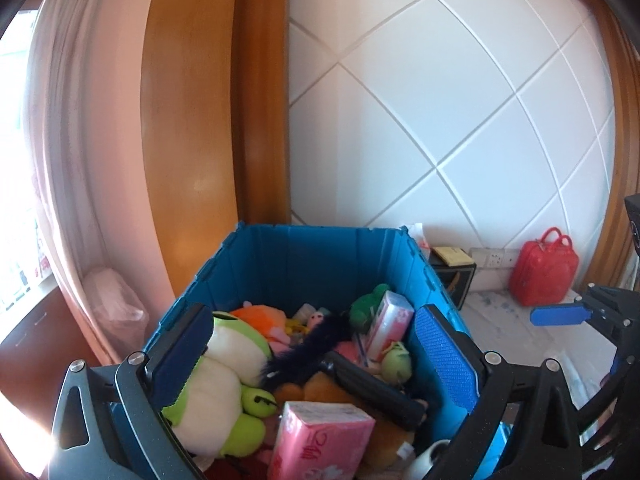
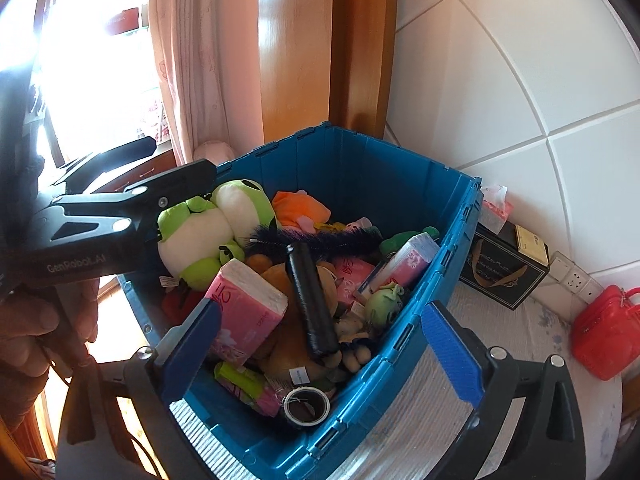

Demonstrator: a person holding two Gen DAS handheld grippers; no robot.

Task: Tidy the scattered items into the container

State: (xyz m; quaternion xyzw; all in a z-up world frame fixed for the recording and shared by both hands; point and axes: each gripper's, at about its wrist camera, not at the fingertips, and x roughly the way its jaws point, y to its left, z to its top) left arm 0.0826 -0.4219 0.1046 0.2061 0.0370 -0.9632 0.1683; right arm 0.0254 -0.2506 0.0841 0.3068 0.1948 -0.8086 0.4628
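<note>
Two views: each camera looks down over an open claw into the same bin.
Left wrist view, container: the blue crate (image 1: 304, 256) stands against a white tiled wall (image 1: 440, 100), beside a wooden frame (image 1: 208, 100) and a pink curtain (image 1: 80, 120).
Left wrist view, contents: a green frog plush (image 1: 224, 380), an orange plush (image 1: 260, 314), a dark fuzzy brush (image 1: 308, 348), a black roll (image 1: 372, 388) and a pink tissue pack (image 1: 320, 444) lie piled inside.
Left wrist view, claw: the left gripper (image 1: 316, 364) stands spread as wide as it goes, its blue pads over the pile and nothing between them.
Left wrist view, off to the right: a red case (image 1: 544, 268) and a black box (image 1: 456, 276) sit on the patterned surface outside the crate; the other gripper's blue pad shows at the edge.
Right wrist view, container: the blue crate (image 2: 400, 344) is nearly full, with a tape roll (image 2: 306, 403) in its near corner.
Right wrist view, claw: the right gripper (image 2: 320, 352) is also fully spread and empty, hanging over the near rim.
Right wrist view, hand: a person's hand (image 2: 28, 328) holds the left tool at the left edge.
Step in hand: likely just after a drop into the crate, since both claws are bare above it.
Next move: probably turning away to look for anything left outside; whether the red case and black box count as scattered items cannot be told.
</note>
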